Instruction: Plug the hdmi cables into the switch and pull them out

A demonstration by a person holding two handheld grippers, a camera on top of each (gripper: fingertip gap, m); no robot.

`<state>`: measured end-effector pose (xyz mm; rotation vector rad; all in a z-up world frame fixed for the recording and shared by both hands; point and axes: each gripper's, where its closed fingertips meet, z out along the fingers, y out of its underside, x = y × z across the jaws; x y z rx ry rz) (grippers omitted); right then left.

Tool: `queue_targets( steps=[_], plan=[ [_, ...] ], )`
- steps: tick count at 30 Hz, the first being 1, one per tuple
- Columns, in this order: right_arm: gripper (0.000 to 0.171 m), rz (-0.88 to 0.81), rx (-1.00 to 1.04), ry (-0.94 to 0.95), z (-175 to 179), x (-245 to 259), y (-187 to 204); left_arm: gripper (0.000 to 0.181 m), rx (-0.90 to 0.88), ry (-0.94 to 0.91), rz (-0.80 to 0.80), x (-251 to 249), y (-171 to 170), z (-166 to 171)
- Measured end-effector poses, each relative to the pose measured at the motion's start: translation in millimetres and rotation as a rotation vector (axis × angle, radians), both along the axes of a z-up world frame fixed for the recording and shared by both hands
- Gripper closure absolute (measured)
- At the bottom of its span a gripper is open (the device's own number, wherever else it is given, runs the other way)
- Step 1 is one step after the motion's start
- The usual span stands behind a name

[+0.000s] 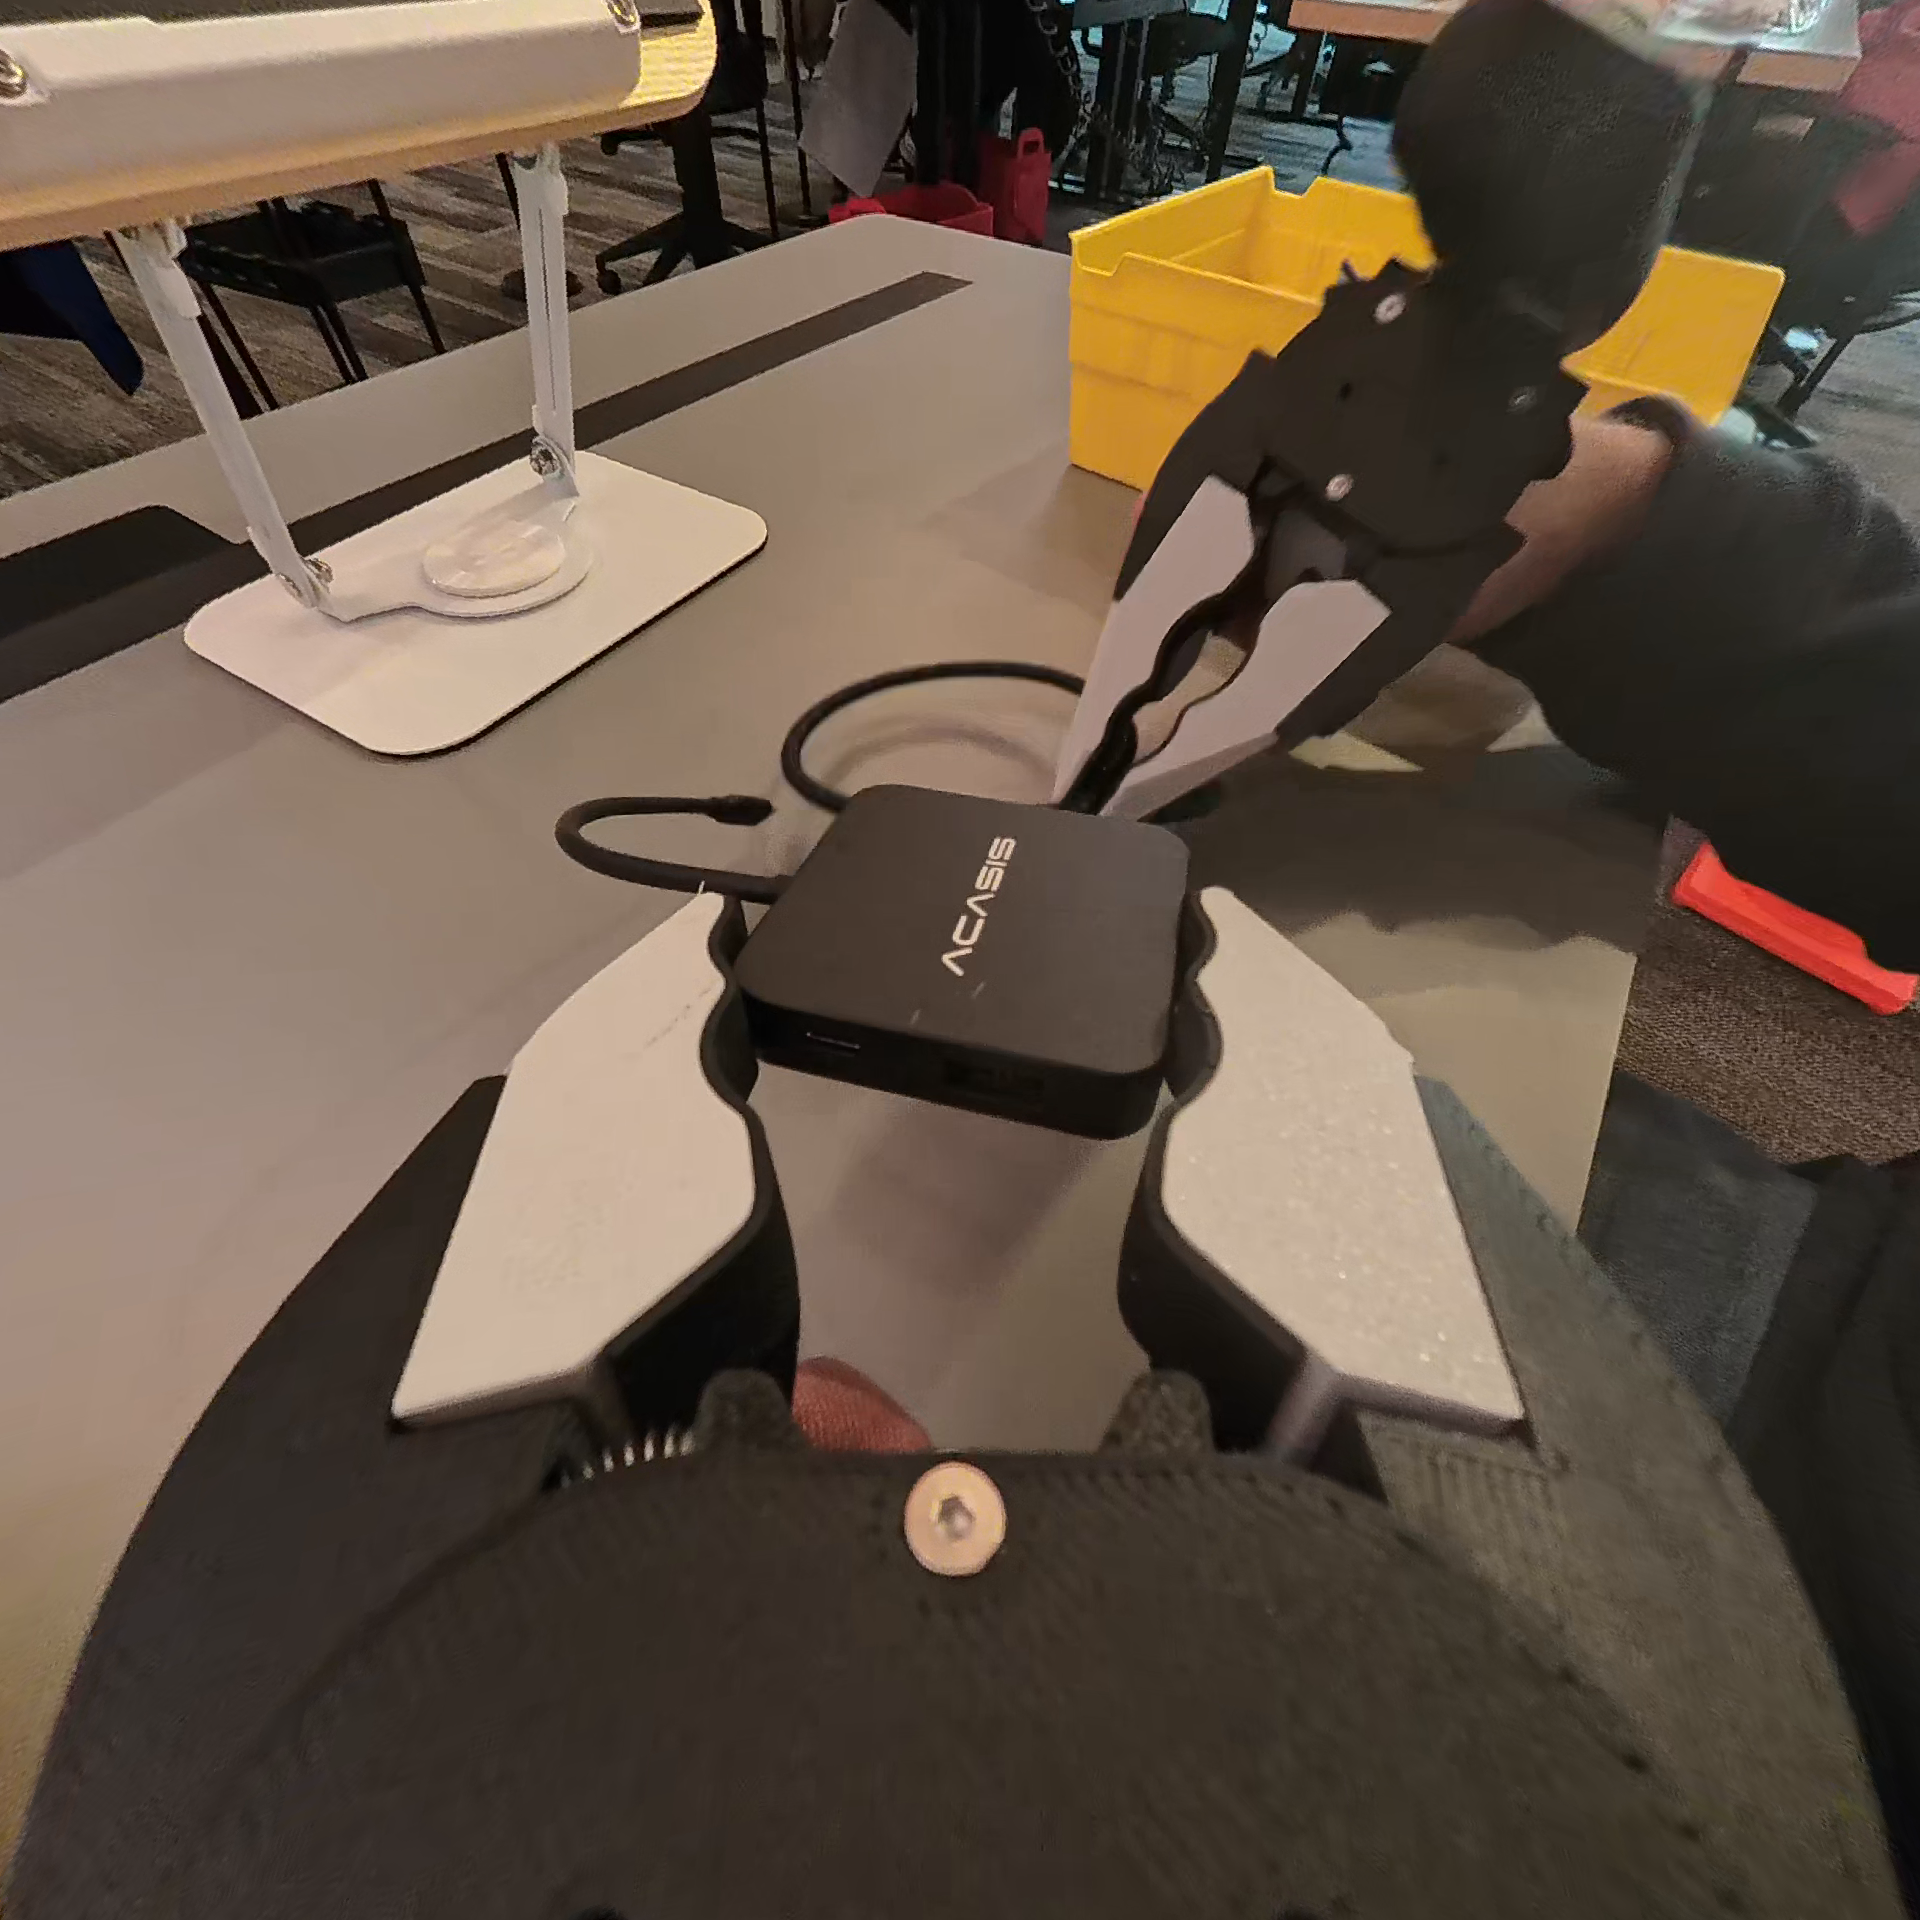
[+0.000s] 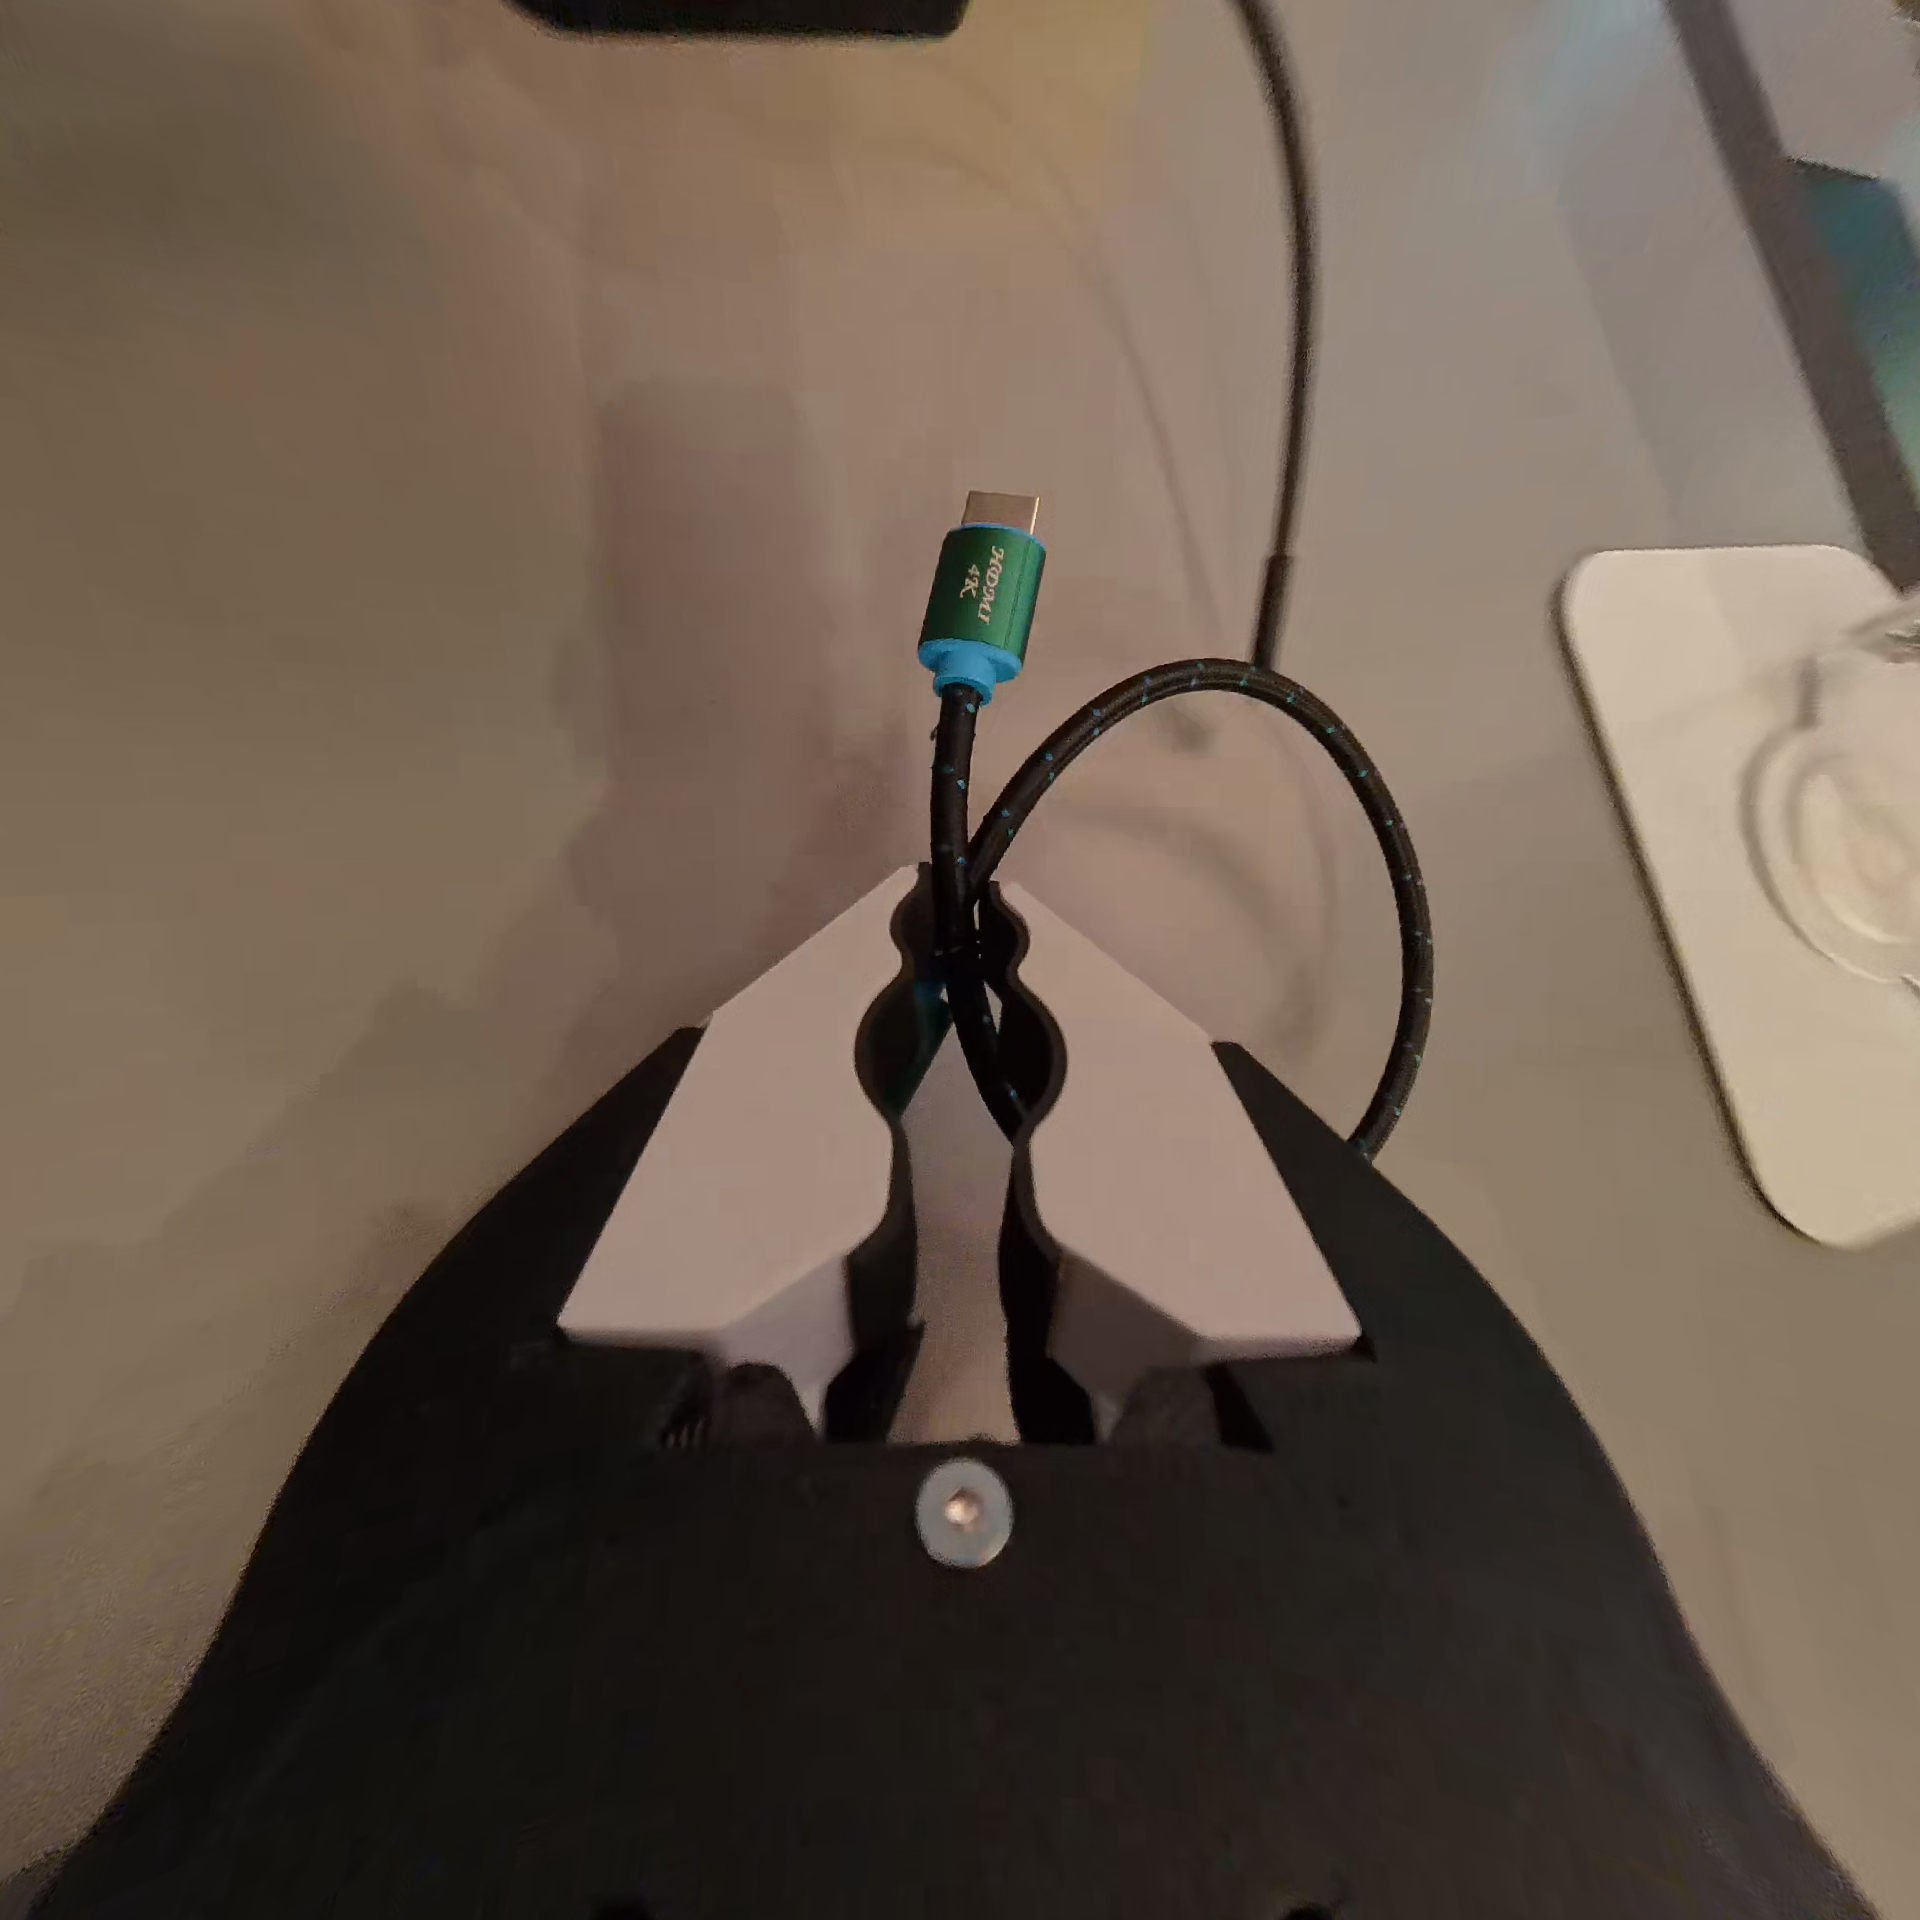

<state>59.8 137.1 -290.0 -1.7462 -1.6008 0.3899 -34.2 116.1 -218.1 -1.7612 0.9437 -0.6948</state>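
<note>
- Switch [image 1: 961,961] sits between the fingers of my left gripper [image 1: 961,997], which squeeze its two sides and hold it just above the grey table [image 1: 260,987]; its own thin black lead [image 1: 623,831] curls away behind it.
- My right gripper [image 2: 961,904] is pinched shut on a black braided cable [image 2: 1195,696], gripping the cord a little way below the green plug [image 2: 982,603], not the plug itself.
- That plug stands free in the air with its metal tip bare, so it is in no socket at the moment.
- In the left wrist view my right gripper [image 1: 1086,784] points down just behind the far edge of the switch.
- On the near face of the switch I can make out sockets, all without plugs; the far face is hidden from me.
- My judgement: the plugging step is in hand, not finished. Left to do: line the tip up, push it in, then pull it out.
- Holding the cord rather than the plug may let the plug wobble as I push.
</note>
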Motion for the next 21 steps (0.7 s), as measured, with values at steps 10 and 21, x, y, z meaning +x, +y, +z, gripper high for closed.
queue_targets(
  steps=[10,21],
  plan=[
    [0.166,-0.341,0.335,0.200,161,95,-25,0.104,0.004,-0.011,-0.015,3,-4,4],
    [0.165,-0.951,0.102,0.014,59,309,-40,0.104,0.004,-0.001,-0.044,11,-11,3]
  ],
)
